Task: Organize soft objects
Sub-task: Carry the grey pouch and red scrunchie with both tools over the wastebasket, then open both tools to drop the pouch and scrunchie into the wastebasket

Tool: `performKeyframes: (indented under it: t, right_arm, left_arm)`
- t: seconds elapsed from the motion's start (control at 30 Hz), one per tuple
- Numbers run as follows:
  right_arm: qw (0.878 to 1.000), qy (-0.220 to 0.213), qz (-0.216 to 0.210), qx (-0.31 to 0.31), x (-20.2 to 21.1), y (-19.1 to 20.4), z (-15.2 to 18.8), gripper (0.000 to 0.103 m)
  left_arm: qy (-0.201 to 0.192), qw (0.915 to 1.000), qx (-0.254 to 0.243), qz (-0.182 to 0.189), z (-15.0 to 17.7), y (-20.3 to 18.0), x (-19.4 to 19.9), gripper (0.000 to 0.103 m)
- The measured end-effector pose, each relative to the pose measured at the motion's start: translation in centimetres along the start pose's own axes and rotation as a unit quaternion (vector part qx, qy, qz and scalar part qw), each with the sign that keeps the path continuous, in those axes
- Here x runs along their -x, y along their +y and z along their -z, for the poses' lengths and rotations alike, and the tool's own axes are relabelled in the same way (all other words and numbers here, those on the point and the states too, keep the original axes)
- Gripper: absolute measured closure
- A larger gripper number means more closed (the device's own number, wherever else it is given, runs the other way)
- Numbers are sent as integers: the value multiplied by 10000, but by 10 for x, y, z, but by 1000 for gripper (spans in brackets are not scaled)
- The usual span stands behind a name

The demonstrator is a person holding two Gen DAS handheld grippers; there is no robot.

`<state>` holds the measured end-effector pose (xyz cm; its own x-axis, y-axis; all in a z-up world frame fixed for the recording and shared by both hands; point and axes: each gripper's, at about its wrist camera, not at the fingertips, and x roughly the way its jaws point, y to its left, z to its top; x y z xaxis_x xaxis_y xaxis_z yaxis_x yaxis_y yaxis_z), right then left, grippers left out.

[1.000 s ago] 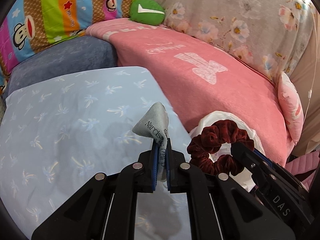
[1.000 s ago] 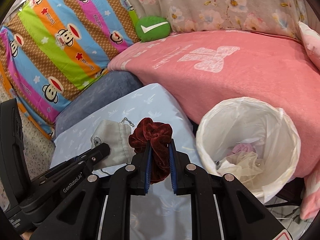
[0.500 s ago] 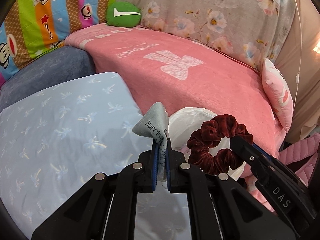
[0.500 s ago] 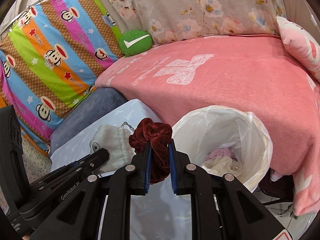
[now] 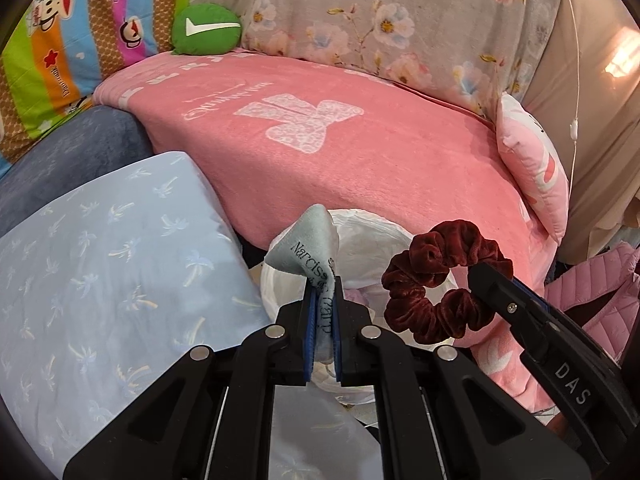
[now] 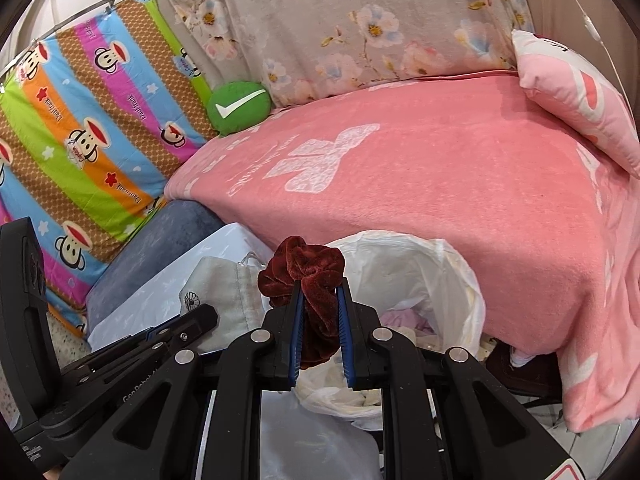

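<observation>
My left gripper [image 5: 322,292] is shut on a small grey drawstring pouch [image 5: 308,244] with dark lettering, held up in front of a white-lined bin [image 5: 360,236]. In the right wrist view the same pouch [image 6: 224,288] hangs at the left, by the left gripper's tip [image 6: 200,318]. My right gripper [image 6: 318,300] is shut on a dark red velvet scrunchie [image 6: 304,266], close to the bin's [image 6: 404,264] near rim. From the left wrist view the scrunchie [image 5: 444,280] shows as a ring at the right gripper's tip. Inside the bin lie pale and pink cloths [image 6: 404,320].
A pink blanket [image 6: 440,184] covers the bed behind the bin. A light blue pillow [image 5: 100,272] lies to the left, over a dark blue cushion [image 5: 60,152]. A green check-mark cushion [image 6: 238,108], a striped monkey-print sheet [image 6: 80,128], a floral cover and a pink pillow [image 6: 580,108] stand behind.
Both grippers have swung right, from over the blue pillow to the bin, each still holding its item. The bin now sits right in front of both.
</observation>
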<state>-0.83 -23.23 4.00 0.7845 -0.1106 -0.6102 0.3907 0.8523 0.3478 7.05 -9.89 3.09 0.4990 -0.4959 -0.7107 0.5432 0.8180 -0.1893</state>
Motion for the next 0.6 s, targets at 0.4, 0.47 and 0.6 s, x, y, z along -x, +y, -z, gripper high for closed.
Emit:
performKeyframes:
  t: [0.4, 0.47, 0.6]
  right_arm:
    - [9997, -18, 249, 11, -9, -19, -13, 88]
    - [9996, -10, 271, 0, -12, -21, -14, 88]
    - [9996, 10, 293, 18, -18, -20, -16, 88]
  left_arm:
    - [55, 9998, -162, 140, -14, -20, -24, 94]
    - [72, 9997, -161, 170, -17, -21, -27, 89]
    - [-109, 9999, -95, 23, -22, -17, -24, 47]
